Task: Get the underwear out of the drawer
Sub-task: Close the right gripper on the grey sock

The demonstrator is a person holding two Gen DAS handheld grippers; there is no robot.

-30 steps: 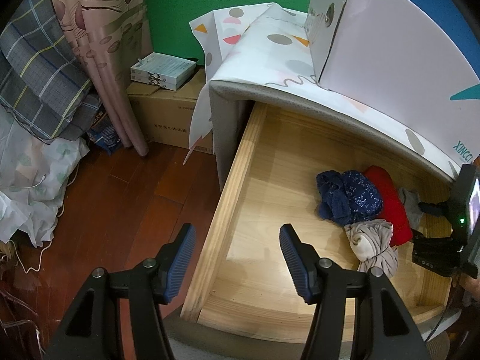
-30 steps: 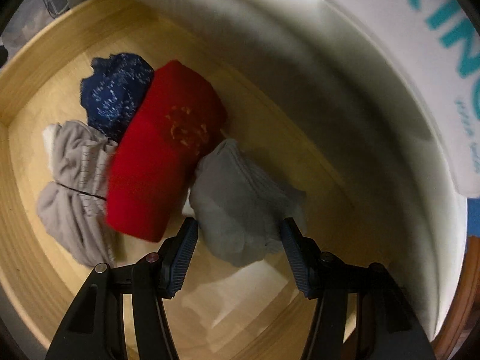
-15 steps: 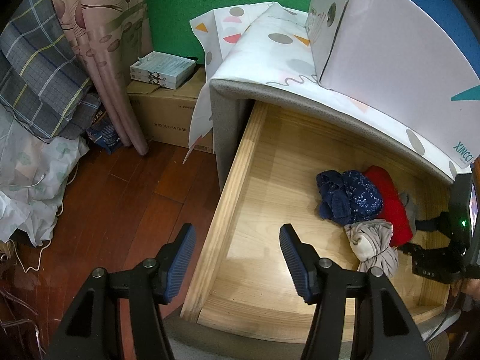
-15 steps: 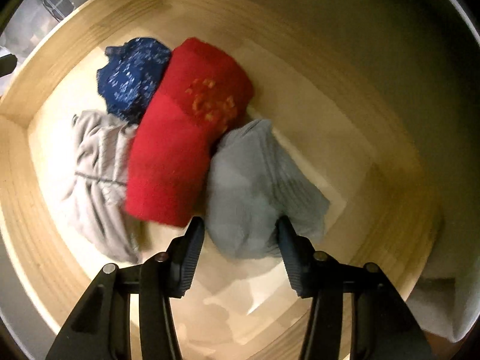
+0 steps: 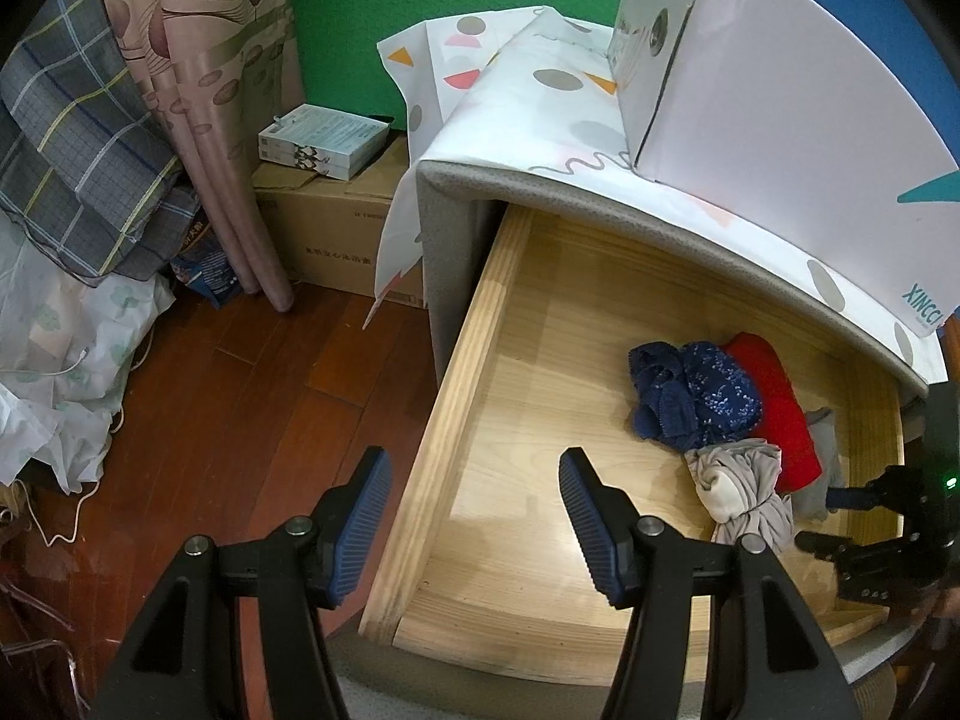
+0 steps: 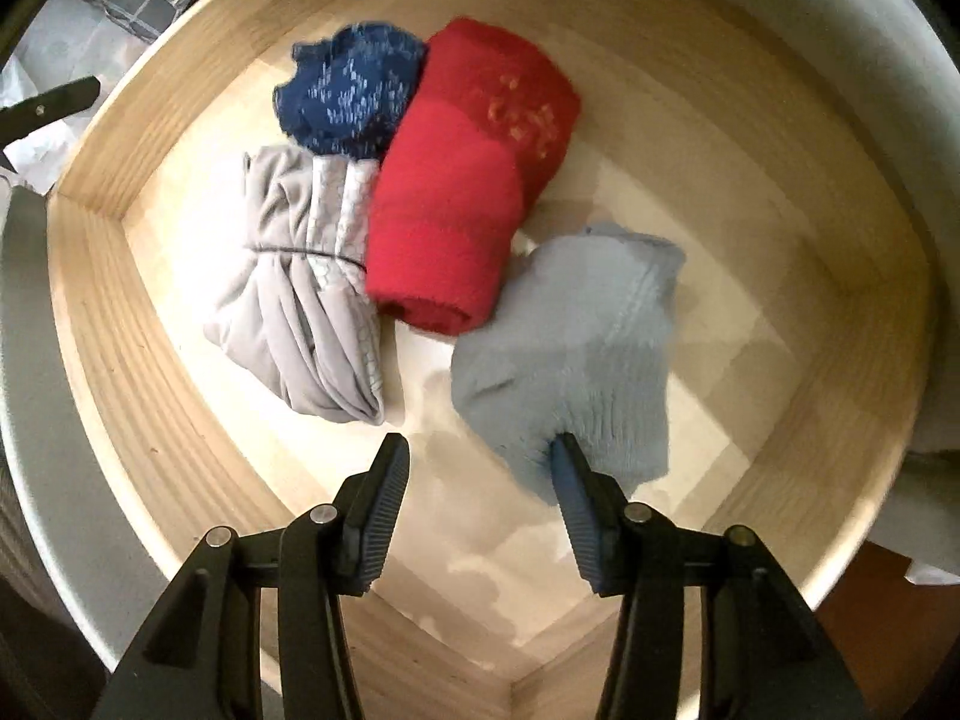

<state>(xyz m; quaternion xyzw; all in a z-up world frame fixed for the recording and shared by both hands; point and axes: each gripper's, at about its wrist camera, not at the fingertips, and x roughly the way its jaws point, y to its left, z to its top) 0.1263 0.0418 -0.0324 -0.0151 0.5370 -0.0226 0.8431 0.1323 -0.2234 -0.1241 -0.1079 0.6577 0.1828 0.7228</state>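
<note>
The wooden drawer stands pulled open. In its right part lie a navy patterned piece, a red rolled piece, a beige-grey bundle and a blue-grey piece. They also show in the left wrist view, the navy piece leftmost. My right gripper is open, low in the drawer; its right fingertip touches the near edge of the blue-grey piece. My left gripper is open and empty above the drawer's left front corner. The right gripper shows at the right edge of the left wrist view.
A white box sits on the patterned cloth covering the cabinet top. A cardboard carton with small boxes stands left of it. Curtains, a plaid fabric and bags border the wood floor.
My right gripper has pulled back and swung left, so all the pieces show and the blue-grey piece now lies by the right finger, not between both. The left gripper has barely moved.
</note>
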